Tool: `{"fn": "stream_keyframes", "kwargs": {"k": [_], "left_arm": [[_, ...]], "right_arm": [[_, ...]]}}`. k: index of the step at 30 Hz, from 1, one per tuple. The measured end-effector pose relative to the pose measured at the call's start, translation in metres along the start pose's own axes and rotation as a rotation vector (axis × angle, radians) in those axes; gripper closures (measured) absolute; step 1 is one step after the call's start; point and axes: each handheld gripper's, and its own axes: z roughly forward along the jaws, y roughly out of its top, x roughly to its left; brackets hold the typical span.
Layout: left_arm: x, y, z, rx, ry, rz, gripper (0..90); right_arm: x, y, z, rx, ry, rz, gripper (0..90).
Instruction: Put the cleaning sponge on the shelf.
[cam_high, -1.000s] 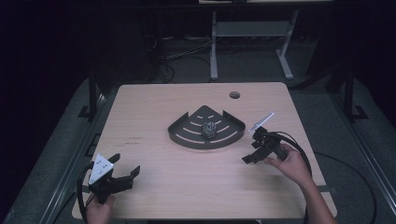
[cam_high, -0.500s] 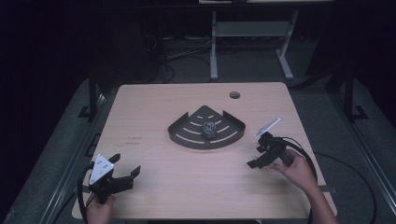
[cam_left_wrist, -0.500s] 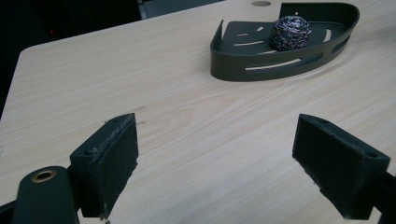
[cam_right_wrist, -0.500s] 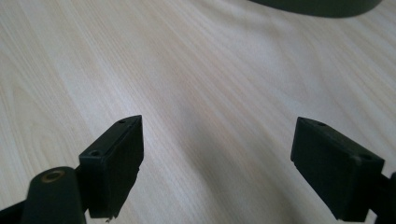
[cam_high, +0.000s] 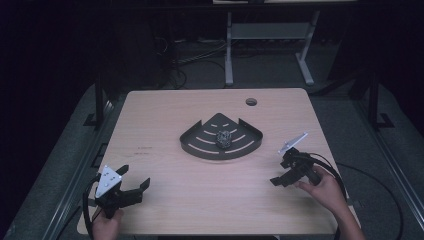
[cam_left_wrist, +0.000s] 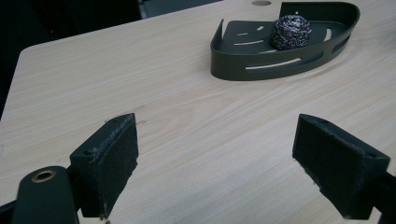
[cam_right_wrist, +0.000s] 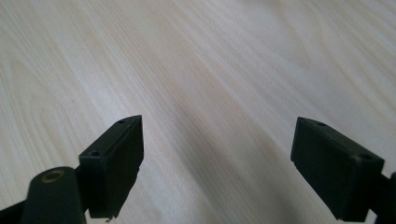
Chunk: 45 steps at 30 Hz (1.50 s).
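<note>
Well beyond both gaping, empty grippers, scouring ball (cam_high: 223, 138) sits inside tray (cam_high: 195, 146).

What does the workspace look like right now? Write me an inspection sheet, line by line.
Surface: pale wood table, with a round hole near the far edge.
Job's things: dark corner tray at mid-table; steel wool ball lying in it.
Clutter: nothing seen.
Grippers: left gripper at the near left corner, jaws wide apart, nothing between them; right gripper near the right edge, jaws apart, nothing between them, over bare wood. Neither touches the tray.
Cables: a black cable loops behind the right gripper.
Surroundings: dark room; metal frame legs beyond the table.
</note>
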Motion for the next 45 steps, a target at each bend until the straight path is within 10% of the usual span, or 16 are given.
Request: {"fn": "stream_keyframes", "kwargs": {"k": [45], "left_arm": [[-0.002, -0.002, 0.002, 0.016, -0.002, 0.003, 13.8]], "right_arm": [[0.021, -0.058, -0.002, -0.047, -0.026, 0.047, 16.3]]}}
